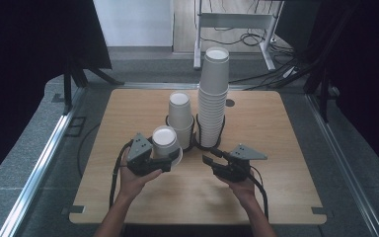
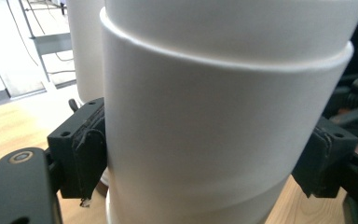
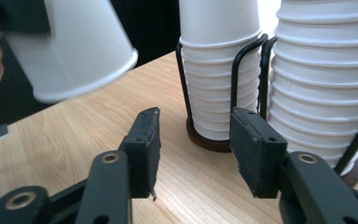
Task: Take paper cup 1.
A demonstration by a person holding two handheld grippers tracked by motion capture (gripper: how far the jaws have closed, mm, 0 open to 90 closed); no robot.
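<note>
My left gripper (image 1: pixel 164 163) is shut on a white paper cup (image 1: pixel 165 142), held upside down and tilted just above the wooden table (image 1: pixel 276 148). In the left gripper view that cup (image 2: pixel 214 116) is pinched between the two black pads (image 2: pixel 86 154). A short stack of upturned cups (image 1: pixel 180 114) and a tall stack (image 1: pixel 213 94) stand in black wire holders (image 1: pixel 196 143) at mid-table. My right gripper (image 1: pixel 209 158) is open and empty in front of the tall stack. In the right gripper view its gripper (image 3: pixel 193 140) faces both stacks' bases (image 3: pixel 214 93), with the held cup (image 3: pixel 74 46) at upper left.
A person's hands and forearms come in over the near table edge. A round hole (image 1: pixel 230 103) sits in the tabletop behind the tall stack. Beyond the table are a white metal frame (image 1: pixel 237 22), floor cables (image 1: pixel 276 74) and dark curtains at both sides.
</note>
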